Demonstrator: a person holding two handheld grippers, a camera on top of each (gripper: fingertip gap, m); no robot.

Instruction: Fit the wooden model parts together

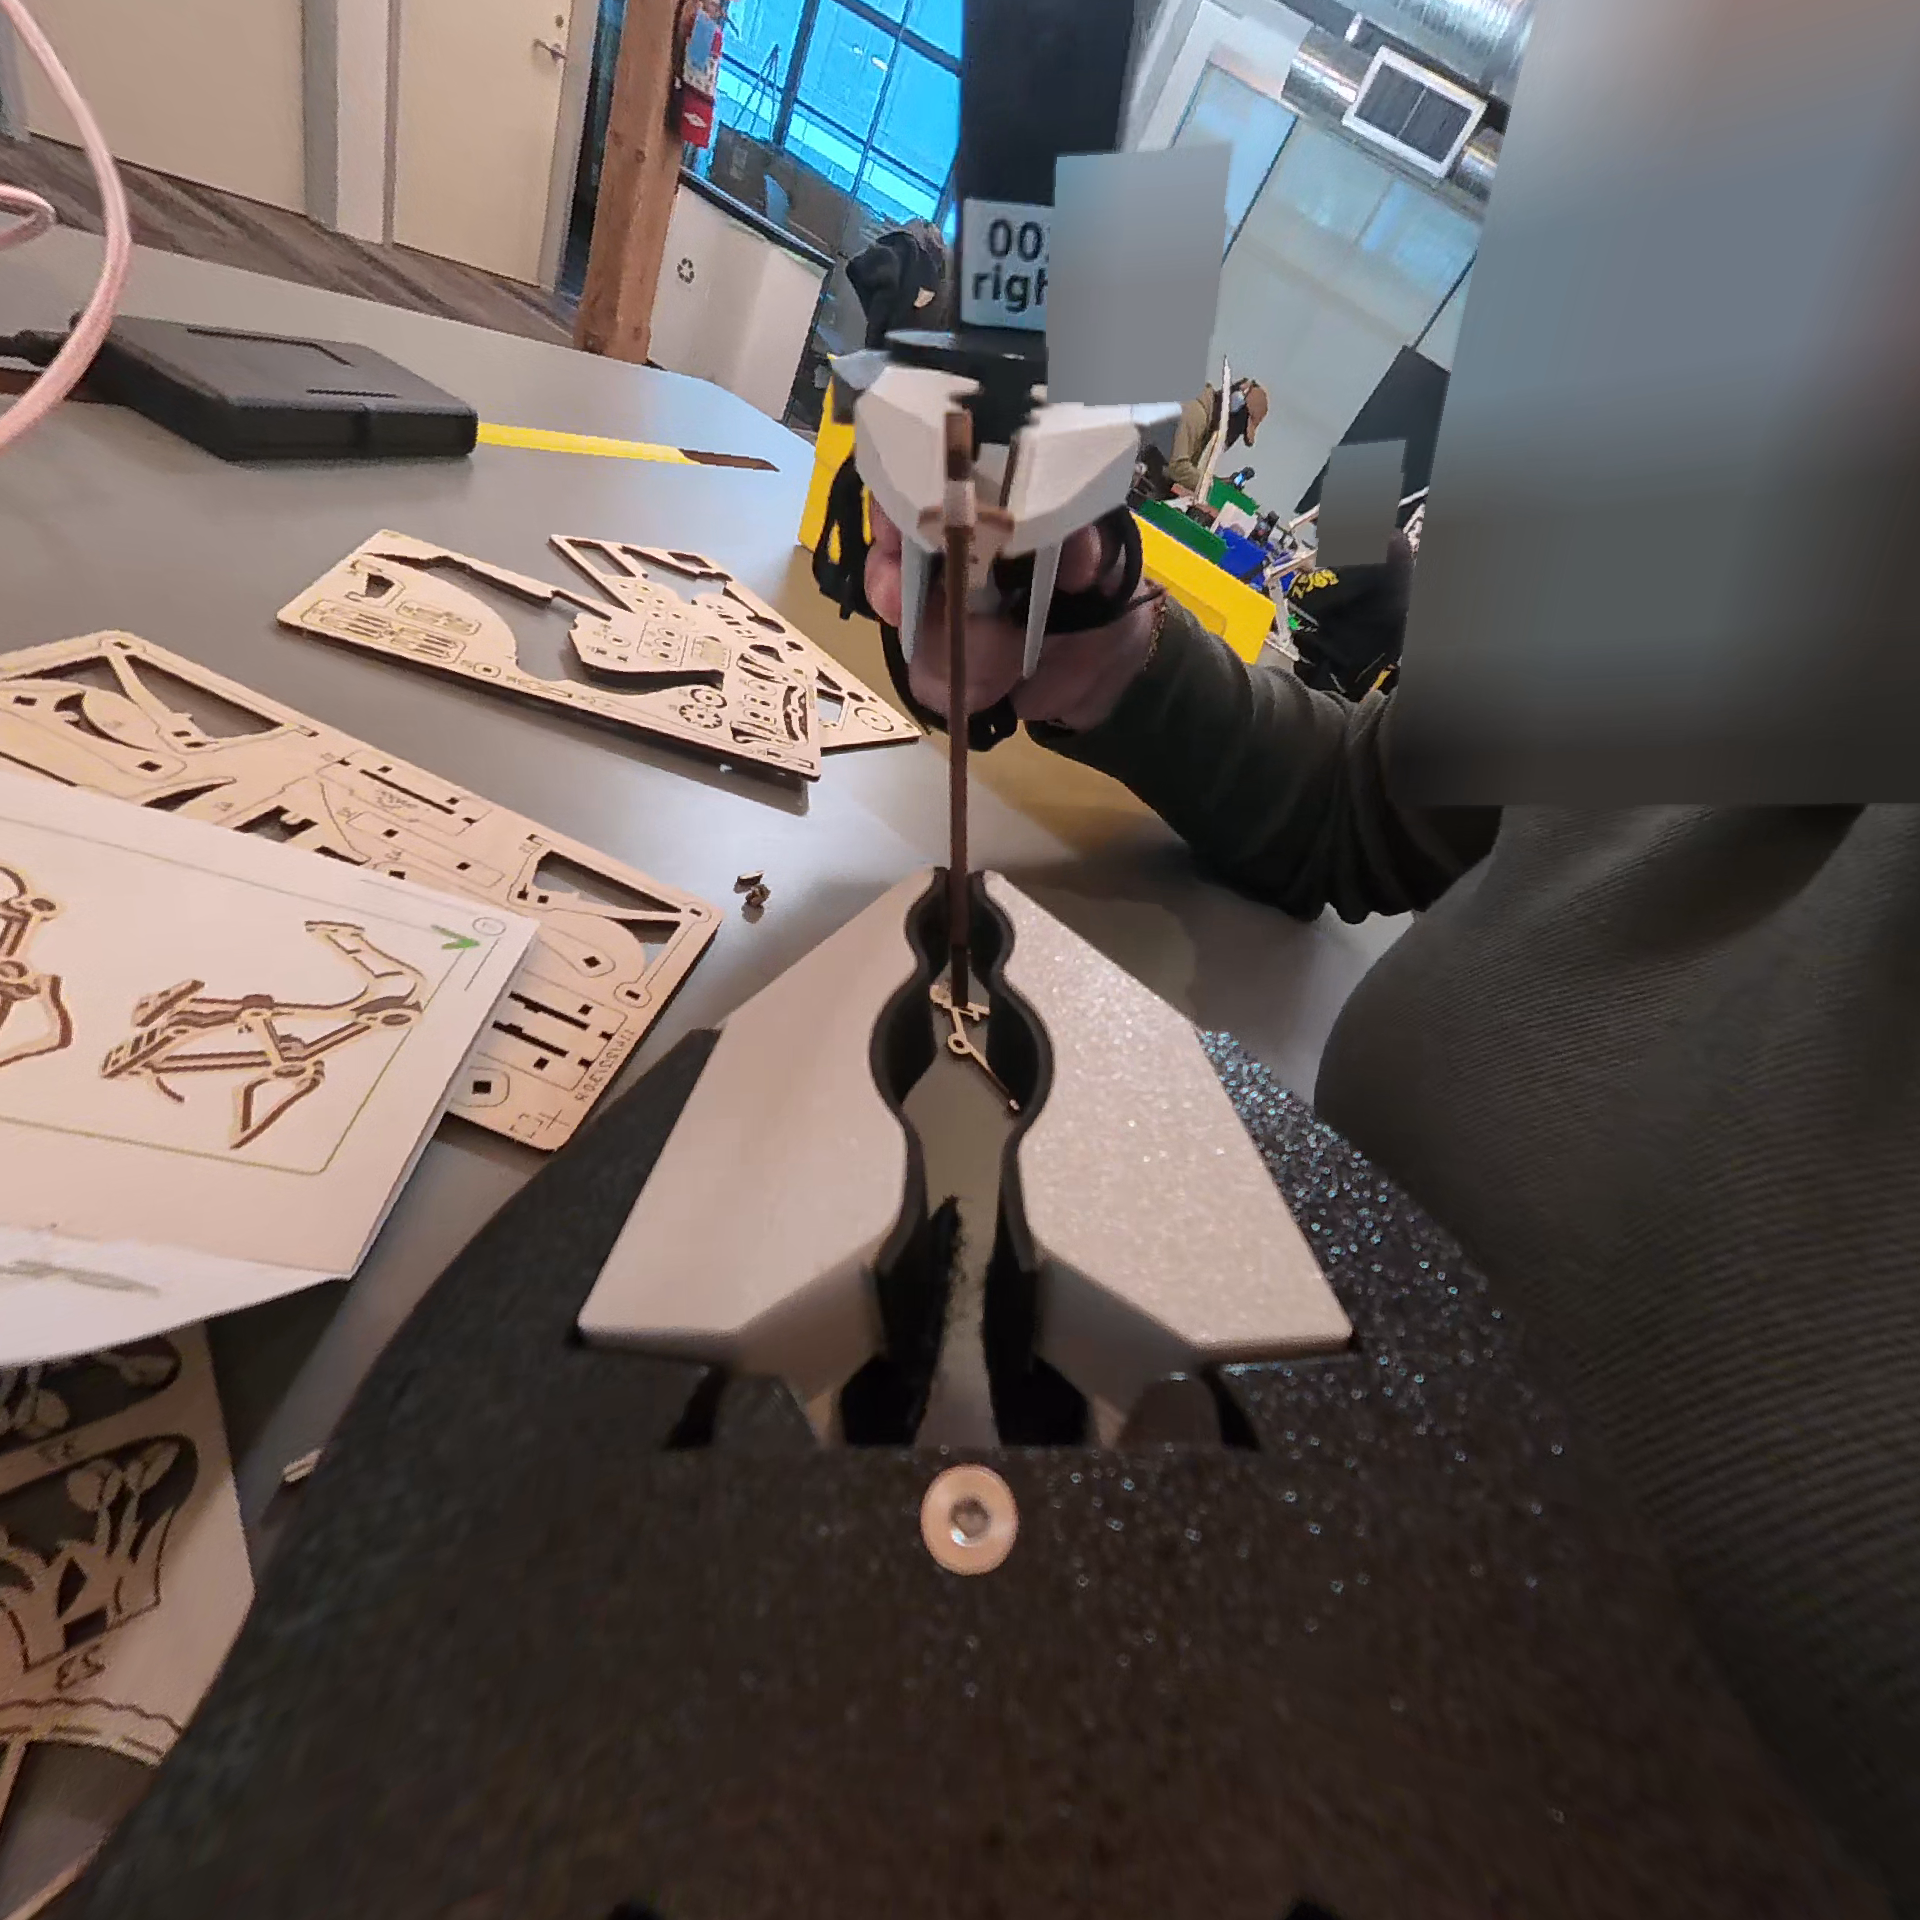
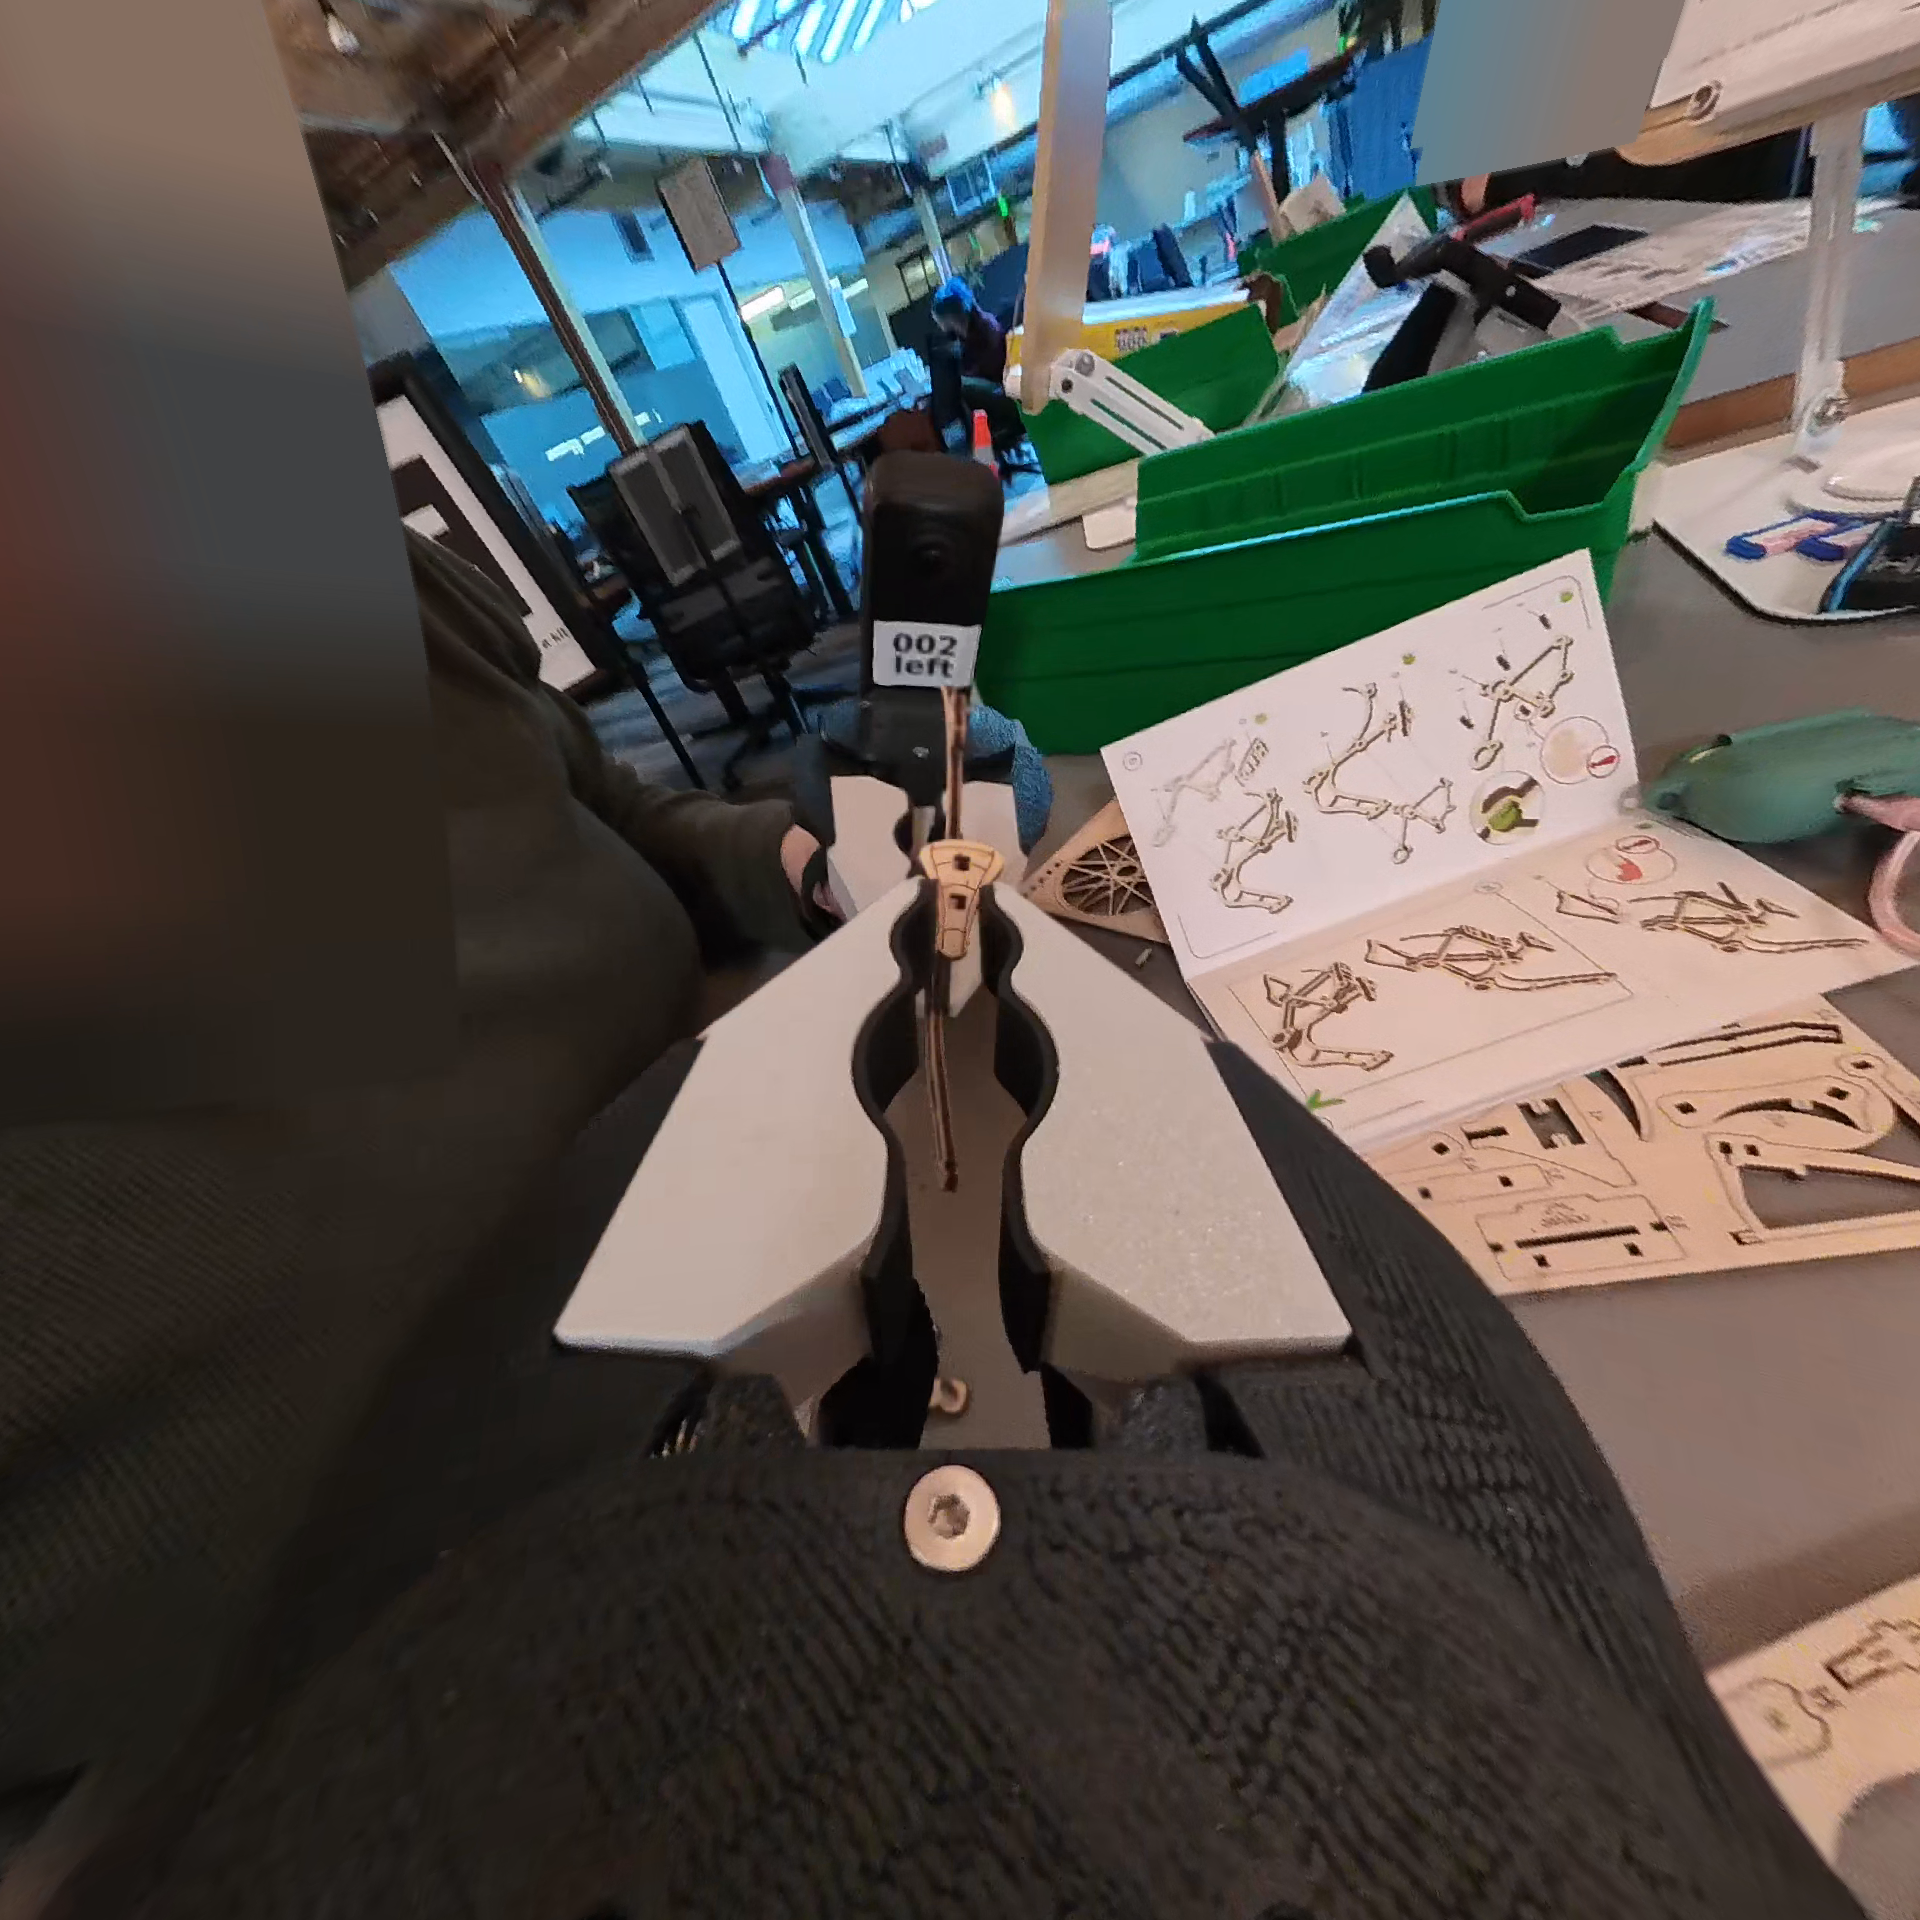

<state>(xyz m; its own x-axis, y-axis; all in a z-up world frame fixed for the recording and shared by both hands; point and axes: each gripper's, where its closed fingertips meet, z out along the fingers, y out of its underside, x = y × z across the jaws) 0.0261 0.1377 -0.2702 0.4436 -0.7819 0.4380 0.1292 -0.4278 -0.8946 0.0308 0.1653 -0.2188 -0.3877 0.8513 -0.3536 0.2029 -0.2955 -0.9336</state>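
Note:
In the left wrist view my left gripper (image 1: 956, 894) is shut on the near end of a long thin wooden part (image 1: 958, 727), seen edge-on as a dark strip. The strip runs up to my right gripper (image 1: 977, 509), which faces me and is held above the grey table (image 1: 623, 488). In the right wrist view my right gripper (image 2: 954, 899) is shut on a small fan-shaped wooden piece (image 2: 961, 883) that sits across the long part (image 2: 940, 1091). The left gripper (image 2: 925, 821) shows just behind it, tip to tip.
Punched wooden sheets (image 1: 582, 665) and an instruction sheet (image 1: 239, 1029) lie left of my left gripper, with a black case (image 1: 260, 390) behind. A booklet (image 2: 1403, 831), wooden sheets (image 2: 1662, 1164) and a green bin (image 2: 1299, 582) lie right of my right gripper. A dark sleeve (image 1: 1299, 769) rests on the table. There is about 6 centimetres between the tips of the two grippers.

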